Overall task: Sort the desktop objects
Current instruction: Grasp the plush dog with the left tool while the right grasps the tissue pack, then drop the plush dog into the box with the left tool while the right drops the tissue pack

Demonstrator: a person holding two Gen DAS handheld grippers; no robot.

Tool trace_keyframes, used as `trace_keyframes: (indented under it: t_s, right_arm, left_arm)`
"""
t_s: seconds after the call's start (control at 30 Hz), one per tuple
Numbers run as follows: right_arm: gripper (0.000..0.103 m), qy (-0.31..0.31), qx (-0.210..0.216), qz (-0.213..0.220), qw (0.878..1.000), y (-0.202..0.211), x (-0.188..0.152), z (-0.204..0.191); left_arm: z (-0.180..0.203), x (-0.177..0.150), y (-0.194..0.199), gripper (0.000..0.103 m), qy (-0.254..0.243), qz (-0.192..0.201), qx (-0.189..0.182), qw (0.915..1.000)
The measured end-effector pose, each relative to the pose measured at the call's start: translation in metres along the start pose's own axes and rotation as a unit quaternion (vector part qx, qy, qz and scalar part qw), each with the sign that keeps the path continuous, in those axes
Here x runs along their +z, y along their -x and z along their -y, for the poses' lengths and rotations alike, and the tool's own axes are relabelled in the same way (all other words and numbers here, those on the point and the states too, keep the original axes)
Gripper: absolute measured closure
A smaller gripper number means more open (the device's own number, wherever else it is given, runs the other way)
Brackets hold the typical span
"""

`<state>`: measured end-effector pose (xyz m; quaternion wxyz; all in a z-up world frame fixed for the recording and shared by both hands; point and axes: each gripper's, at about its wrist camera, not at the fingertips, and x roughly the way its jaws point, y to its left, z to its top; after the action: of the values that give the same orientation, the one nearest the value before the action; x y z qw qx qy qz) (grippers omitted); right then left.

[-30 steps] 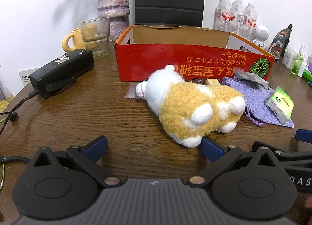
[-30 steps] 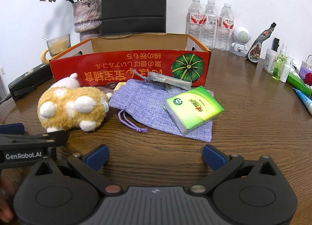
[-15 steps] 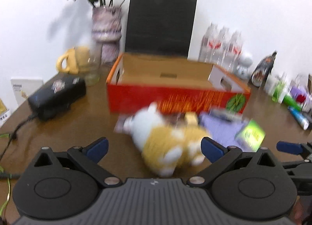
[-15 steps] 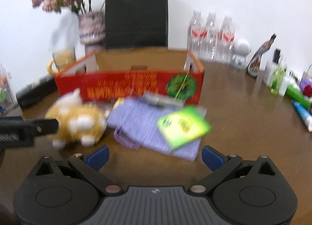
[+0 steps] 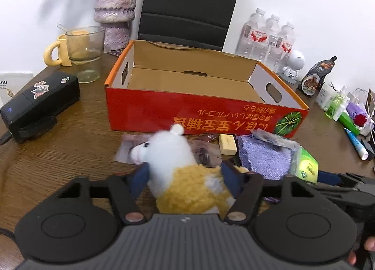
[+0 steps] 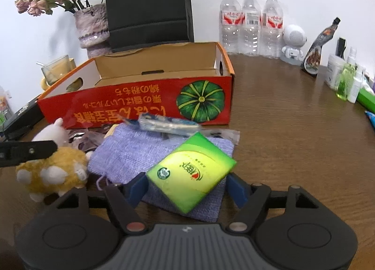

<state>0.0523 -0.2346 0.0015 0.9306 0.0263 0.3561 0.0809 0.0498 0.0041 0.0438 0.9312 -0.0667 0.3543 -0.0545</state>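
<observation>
We find the left gripper (image 5: 185,174) has just been closing; its blue fingers (image 5: 140,176) press the fleecy yellow-and-white plush toy (image 5: 187,176) on the wood-grain worktop (image 5: 70,148). The right gripper (image 6: 187,185), likewise closing, clamps the glossy green tissue pack (image 6: 191,172) over the woven purple pouch (image 6: 131,153), before the open cardboard box (image 6: 140,106).

Home desk (image 6: 293,110) — vase (image 6: 92,28), toiletries (image 6: 344,80)
</observation>
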Motion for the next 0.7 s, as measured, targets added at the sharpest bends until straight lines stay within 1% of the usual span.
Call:
trace_keyframes:
  t_s: [0.07, 0.13, 0.17, 0.2, 0.23, 0.27, 0.3, 0.33, 0.37, 0.4, 0.47, 0.5, 0.53, 0.57, 0.6, 0.7]
  right_arm:
    - [0.022, -0.008, 0.003, 0.004, 1.000, 0.000, 0.002, 0.001]
    - [0.023, -0.015, 0.008, 0.012, 1.000, 0.004, 0.004, 0.002]
    - [0.032, -0.018, 0.011, 0.016, 1.000, 0.006, 0.005, 0.002]
    - [0.045, -0.018, 0.012, 0.015, 1.000, 0.007, 0.006, 0.003]
    - [0.047, -0.016, 0.012, 0.012, 1.000, 0.008, 0.006, 0.004]
    - [0.051, -0.016, 0.015, 0.008, 1.000, 0.009, 0.005, 0.005]
    - [0.053, -0.015, 0.016, 0.006, 1.000, 0.010, 0.004, 0.006]
    - [0.053, -0.014, 0.015, 0.004, 1.000, 0.012, 0.004, 0.007]
    - [0.053, -0.013, 0.014, 0.003, 1.000, 0.014, 0.003, 0.007]
    - [0.051, -0.011, 0.013, 0.003, 1.000, 0.017, 0.003, 0.006]
    - [0.046, -0.012, 0.006, 0.003, 1.000, 0.017, 0.005, 0.001]
    - [0.046, -0.009, 0.002, 0.001, 1.000, 0.015, 0.006, -0.002]
    - [0.047, -0.005, -0.005, -0.005, 1.000, 0.012, 0.006, -0.004]
    - [0.057, 0.000, -0.013, -0.014, 1.000, 0.008, 0.005, -0.007]
    - [0.058, 0.004, -0.016, -0.015, 1.000, 0.009, 0.005, -0.008]
    - [0.058, 0.010, -0.016, 0.000, 1.000, 0.023, 0.003, -0.006]
  left_arm:
    - [0.000, -0.002, 0.005, 0.047, -0.023, 0.002, -0.004, 0.9997]
    - [-0.003, -0.003, 0.009, 0.051, -0.053, 0.001, -0.010, 0.9986]
    - [-0.006, -0.002, 0.011, 0.052, -0.071, 0.000, -0.013, 0.9974]
    - [-0.011, 0.000, 0.012, 0.052, -0.086, -0.004, -0.014, 0.9962]
    - [-0.014, 0.002, 0.014, 0.048, -0.094, -0.008, -0.017, 0.9954]
    - [-0.017, 0.004, 0.016, 0.042, -0.094, -0.010, -0.016, 0.9954]
    - [-0.020, 0.007, 0.017, 0.019, -0.084, -0.011, -0.009, 0.9964]
    - [-0.019, 0.009, 0.015, 0.002, -0.081, -0.011, -0.003, 0.9967]
    - [-0.018, 0.011, 0.014, 0.001, -0.078, -0.011, 0.002, 0.9969]
    - [-0.016, 0.011, 0.008, 0.002, -0.080, -0.022, 0.006, 0.9965]
    - [-0.012, 0.012, -0.004, 0.008, -0.080, -0.044, 0.015, 0.9957]
    - [-0.012, 0.012, -0.009, 0.018, -0.076, -0.054, 0.013, 0.9956]
    - [-0.012, 0.011, -0.011, 0.036, -0.069, -0.061, 0.005, 0.9957]
    - [-0.012, 0.011, -0.010, 0.045, -0.069, -0.063, 0.011, 0.9956]
    - [-0.012, 0.010, -0.009, 0.057, -0.068, -0.066, 0.018, 0.9953]
    - [-0.015, 0.005, 0.011, 0.061, -0.059, -0.044, 0.021, 0.9971]
